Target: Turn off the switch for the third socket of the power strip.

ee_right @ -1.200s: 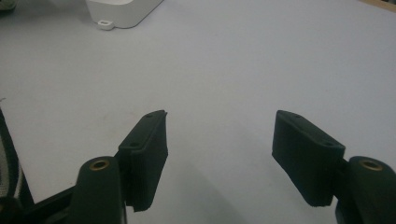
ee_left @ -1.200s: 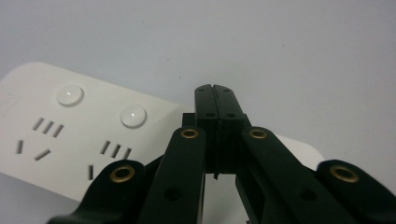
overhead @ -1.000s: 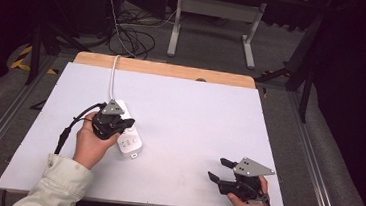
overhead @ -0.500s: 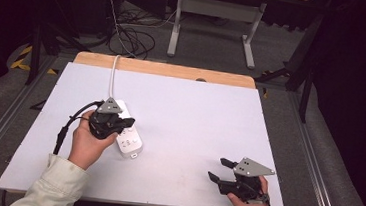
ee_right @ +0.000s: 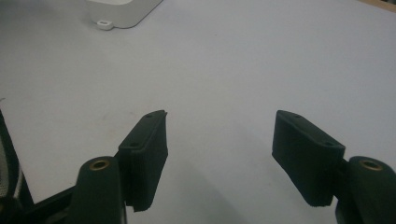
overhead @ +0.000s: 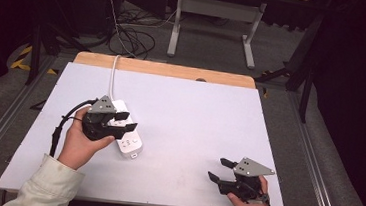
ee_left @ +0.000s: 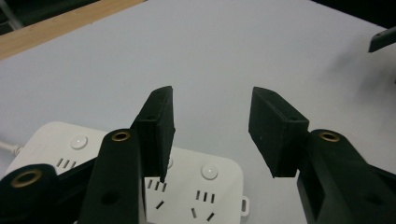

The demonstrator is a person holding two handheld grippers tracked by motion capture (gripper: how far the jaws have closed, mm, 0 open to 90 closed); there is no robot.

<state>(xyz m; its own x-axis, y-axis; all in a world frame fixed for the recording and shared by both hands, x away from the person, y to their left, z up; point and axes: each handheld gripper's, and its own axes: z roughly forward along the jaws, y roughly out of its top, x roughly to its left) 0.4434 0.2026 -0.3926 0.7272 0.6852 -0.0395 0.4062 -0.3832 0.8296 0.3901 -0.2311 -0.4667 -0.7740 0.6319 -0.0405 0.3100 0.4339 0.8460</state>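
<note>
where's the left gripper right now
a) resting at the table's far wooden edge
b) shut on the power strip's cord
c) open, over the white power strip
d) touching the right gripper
c: the left gripper has its jaws apart above the white power strip, while the right gripper sits far across the table.

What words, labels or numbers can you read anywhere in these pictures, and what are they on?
None can be read. The white power strip shows sockets and round buttons, no legible print. Faint marks on its top in the high view are too small to read. The table is blank.
</note>
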